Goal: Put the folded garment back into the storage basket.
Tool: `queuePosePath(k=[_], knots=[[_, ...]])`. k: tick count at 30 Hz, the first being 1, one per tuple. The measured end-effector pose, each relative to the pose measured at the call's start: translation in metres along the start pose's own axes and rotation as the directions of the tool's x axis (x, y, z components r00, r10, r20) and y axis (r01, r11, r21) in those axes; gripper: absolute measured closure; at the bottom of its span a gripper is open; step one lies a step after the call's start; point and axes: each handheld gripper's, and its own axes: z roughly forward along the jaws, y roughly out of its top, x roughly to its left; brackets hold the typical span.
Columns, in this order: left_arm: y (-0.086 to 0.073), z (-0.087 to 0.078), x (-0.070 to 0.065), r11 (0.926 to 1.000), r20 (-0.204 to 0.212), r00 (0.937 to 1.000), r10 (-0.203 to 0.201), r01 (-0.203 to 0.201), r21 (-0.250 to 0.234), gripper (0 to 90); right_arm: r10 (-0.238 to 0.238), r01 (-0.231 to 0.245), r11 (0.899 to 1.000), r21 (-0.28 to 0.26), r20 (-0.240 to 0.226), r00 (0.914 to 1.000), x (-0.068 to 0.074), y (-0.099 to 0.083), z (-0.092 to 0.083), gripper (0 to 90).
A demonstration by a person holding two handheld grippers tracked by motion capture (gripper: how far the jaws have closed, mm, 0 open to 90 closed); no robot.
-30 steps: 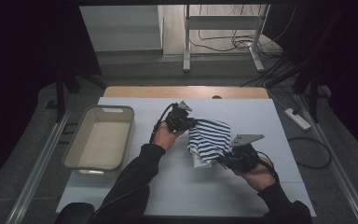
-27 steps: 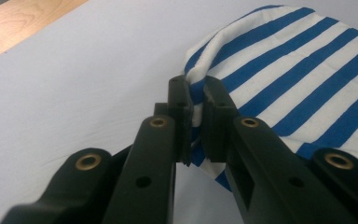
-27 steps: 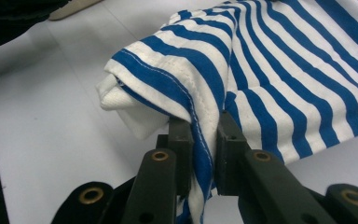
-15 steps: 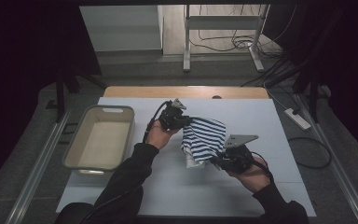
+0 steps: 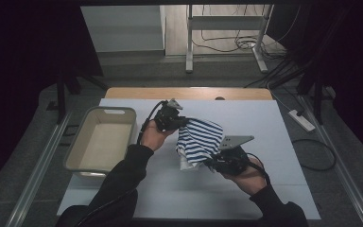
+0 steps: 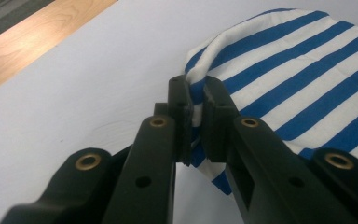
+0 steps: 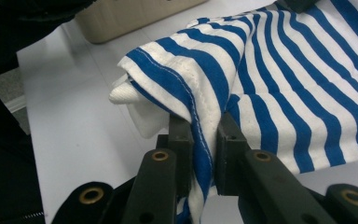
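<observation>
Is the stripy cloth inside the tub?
No, the striped cloth is held up over the white table between the two grippers, and the beige tub sits apart at the left.

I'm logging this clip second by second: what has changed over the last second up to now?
Little changed. The right gripper drew slightly in toward the left gripper, so the striped cloth held between them bunched up a bit more above the table. Both grippers kept their jaws clamped on the cloth's edges; nothing was let go. The beige bin stayed put.
</observation>
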Motion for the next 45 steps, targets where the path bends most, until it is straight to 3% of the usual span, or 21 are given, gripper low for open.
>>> queuePosePath(k=[20, 45], knots=[[-0.012, -0.036, 0.018, 0.9993, -0.054, 0.9983, -0.019, 0.021, 0.030, 83.4, -0.018, 0.016, 1.000, -0.027, -0.060, 0.9981, 0.015, 0.027, 0.022, 80.0], [-0.031, -0.075, 0.044, 0.9965, -0.110, 0.9905, -0.083, 0.084, 0.002, 83.4, -0.025, 0.018, 0.998, -0.057, -0.131, 0.9911, 0.028, 0.061, 0.052, 80.0]])
